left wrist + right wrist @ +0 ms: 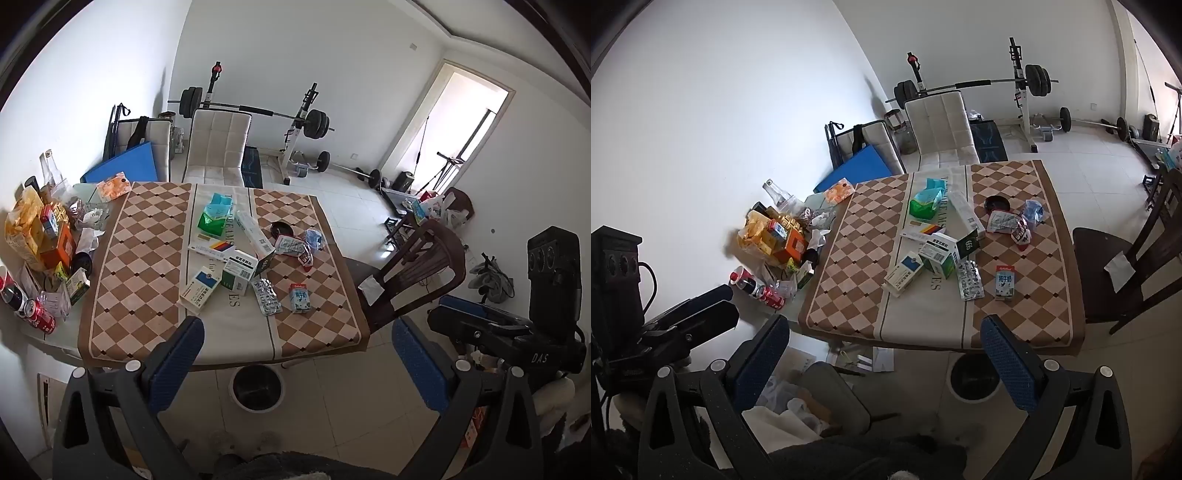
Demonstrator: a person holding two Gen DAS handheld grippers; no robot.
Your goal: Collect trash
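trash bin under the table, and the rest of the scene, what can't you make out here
- Trash bin: left wrist view, contents lost in its dark inside; right wrist view, the right gripper's finger covers its side.
- Blister packs: print too small in both views.
- Pile by the wall: items overlap, several unidentifiable.
- Floor clutter: right wrist view, cut by the gripper frame.

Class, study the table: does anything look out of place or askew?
Yes. Boxes, blister packs and a small milk carton lie scattered at odd angles across the checked cloth, and a red can lies tipped at the table's left edge.
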